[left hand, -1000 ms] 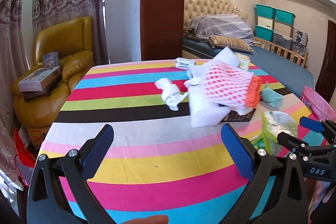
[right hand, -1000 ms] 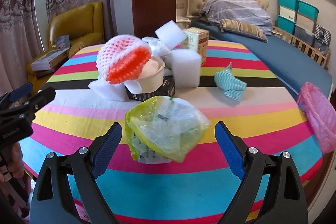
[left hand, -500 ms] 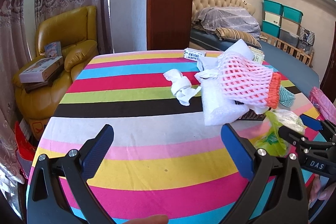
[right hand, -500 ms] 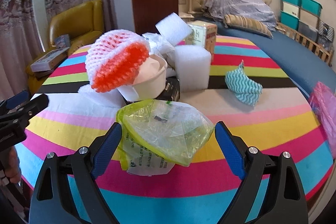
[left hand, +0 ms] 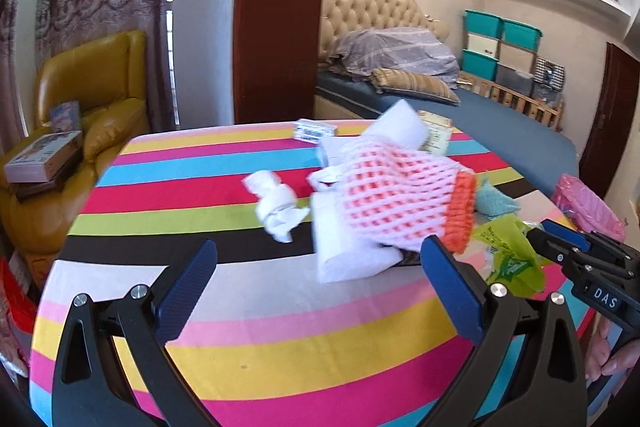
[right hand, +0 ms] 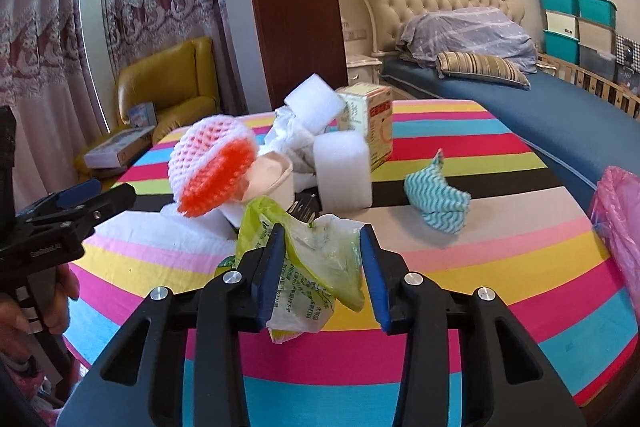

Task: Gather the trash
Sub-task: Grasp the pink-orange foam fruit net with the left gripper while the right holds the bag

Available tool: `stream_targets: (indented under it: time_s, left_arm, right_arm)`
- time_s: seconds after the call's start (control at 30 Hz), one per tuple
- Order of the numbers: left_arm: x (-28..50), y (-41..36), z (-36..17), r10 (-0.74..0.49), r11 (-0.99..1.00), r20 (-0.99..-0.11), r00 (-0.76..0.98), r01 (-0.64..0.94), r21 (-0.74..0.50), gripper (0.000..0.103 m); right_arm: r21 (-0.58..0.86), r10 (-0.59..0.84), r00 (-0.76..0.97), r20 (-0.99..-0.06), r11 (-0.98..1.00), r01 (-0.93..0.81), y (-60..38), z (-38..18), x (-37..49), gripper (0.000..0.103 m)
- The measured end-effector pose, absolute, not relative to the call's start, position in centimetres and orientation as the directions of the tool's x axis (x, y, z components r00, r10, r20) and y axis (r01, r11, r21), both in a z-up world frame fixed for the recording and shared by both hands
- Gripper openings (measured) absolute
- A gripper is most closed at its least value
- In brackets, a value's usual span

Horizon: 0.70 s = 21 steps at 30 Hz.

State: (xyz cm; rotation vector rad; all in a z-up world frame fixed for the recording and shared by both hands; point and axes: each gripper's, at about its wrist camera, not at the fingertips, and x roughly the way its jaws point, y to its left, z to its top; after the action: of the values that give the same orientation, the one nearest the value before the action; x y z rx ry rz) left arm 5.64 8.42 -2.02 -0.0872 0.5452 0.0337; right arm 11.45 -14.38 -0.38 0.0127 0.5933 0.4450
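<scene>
Fingers of the right gripper point(right hand: 322, 259) are seen closing on a crumpled yellow-green plastic bag point(right hand: 316, 267); the bag is squeezed between the two blue pads, with printed film bulging out below and a flap standing up on the left. In the left wrist view the same bag point(left hand: 508, 259) is seen at the tip of the right gripper point(left hand: 540, 243), just beyond the far right edge of the pile. The left gripper point(left hand: 318, 291) is held wide open above the near part of the striped tablecloth point(left hand: 260, 367), and nothing is held between its pads.

More trash is gathered at the middle of the round table. A pink and white foam fruit net point(right hand: 212, 163) with an orange inner layer is laid over a cream bowl point(right hand: 272, 179). Just right of it a white foam block point(right hand: 342, 173) is set upright, and a second foam block point(right hand: 314, 105) is tilted on top of crumpled white paper point(right hand: 292, 139). A printed carton point(right hand: 370, 125) is placed behind the blocks. A teal zigzag cloth point(right hand: 436, 195) is left by itself to the right, apart from the pile. A twisted white tissue point(left hand: 276, 207) is found left of the pile in the left wrist view, with a small flat box point(left hand: 314, 131) at the far edge. A pink plastic bag point(right hand: 618, 227) is seen at the table's right rim.
</scene>
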Motion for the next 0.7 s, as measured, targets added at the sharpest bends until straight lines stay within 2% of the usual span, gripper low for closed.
stream_targets:
  time_s: [0.37,0.67,0.7]
  left_arm:
    - [8.8,4.6,-0.8,-0.071,0.997,-0.489,0.870,0.071,-0.019,0.098]
    - [13.5,2.2,-2.0,-0.056,0.991,-0.543,0.838,0.113,0.073,0.098]
    - [13.8,2.1,-2.1,-0.055,0.991,-0.543,0.838,0.111,0.072,0.094]
  right_arm:
    - [0.196,0.412,0.747,-0.522,0.910,-0.365,-16.6,0.3,13.2,0.036]
    - [0.215,0.388,0.765,-0.515,0.922,-0.322,-18.5,0.9,14.2,0.036]
    - [0.214,0.381,0.768,-0.514,0.924,-0.315,-18.8,1.0,14.3,0.036]
